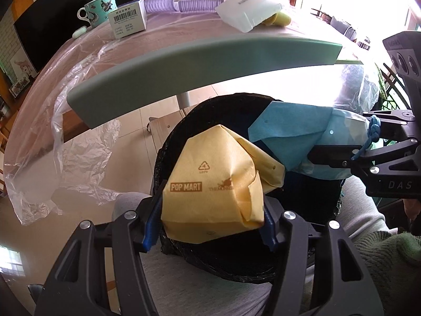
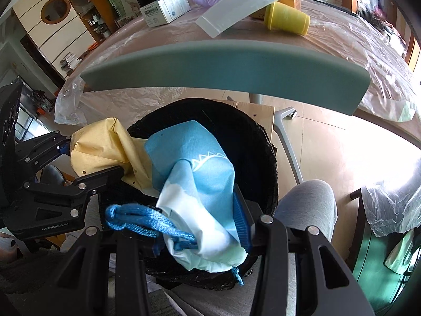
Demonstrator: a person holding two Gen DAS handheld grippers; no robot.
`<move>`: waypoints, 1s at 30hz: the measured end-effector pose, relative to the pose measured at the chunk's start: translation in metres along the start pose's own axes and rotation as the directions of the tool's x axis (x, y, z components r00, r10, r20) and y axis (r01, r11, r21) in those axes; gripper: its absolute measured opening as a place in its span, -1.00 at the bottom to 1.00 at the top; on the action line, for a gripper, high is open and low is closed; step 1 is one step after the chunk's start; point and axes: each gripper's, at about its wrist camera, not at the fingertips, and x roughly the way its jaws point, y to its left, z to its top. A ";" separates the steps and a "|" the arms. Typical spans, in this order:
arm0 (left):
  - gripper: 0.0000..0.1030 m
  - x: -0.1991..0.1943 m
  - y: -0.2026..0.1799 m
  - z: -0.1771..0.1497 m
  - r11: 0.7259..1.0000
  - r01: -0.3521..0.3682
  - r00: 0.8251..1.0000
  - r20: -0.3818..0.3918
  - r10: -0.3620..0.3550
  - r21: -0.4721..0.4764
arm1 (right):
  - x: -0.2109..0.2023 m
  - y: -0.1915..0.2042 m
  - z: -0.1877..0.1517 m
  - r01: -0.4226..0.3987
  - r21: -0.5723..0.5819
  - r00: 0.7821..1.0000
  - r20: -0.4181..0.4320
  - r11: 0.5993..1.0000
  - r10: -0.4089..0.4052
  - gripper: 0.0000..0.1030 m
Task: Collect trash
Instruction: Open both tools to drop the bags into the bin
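My left gripper [image 1: 210,226] is shut on a crumpled yellow Pop Mart paper bag [image 1: 210,184], its blue pads pressing both sides. The bag hangs over the mouth of a black-lined trash bin [image 1: 164,158]. From the right, my right gripper [image 1: 339,144] holds a blue and white drawstring bag [image 1: 289,137] over the same bin. In the right wrist view that gripper [image 2: 194,231] is shut on the blue bag [image 2: 200,184], whose blue cord [image 2: 136,221] hangs out to the left. The left gripper [image 2: 92,158] with the yellow bag [image 2: 105,147] sits at the bin's [image 2: 263,144] left rim.
A grey-green chair back [image 1: 197,65] arches just beyond the bin. Behind it is a plastic-covered table [image 1: 184,31] with a mug [image 1: 101,8], a white carton [image 1: 129,21], a translucent box [image 2: 236,2] and a yellow cup [image 2: 286,18]. A person's grey-trousered knee [image 2: 307,205] is beside the bin.
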 end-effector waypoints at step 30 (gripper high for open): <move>0.69 -0.026 0.017 0.012 0.998 -0.006 0.997 0.080 0.011 -0.060 | -0.055 0.004 0.006 0.255 -0.043 0.944 0.228 0.966 -0.239 0.73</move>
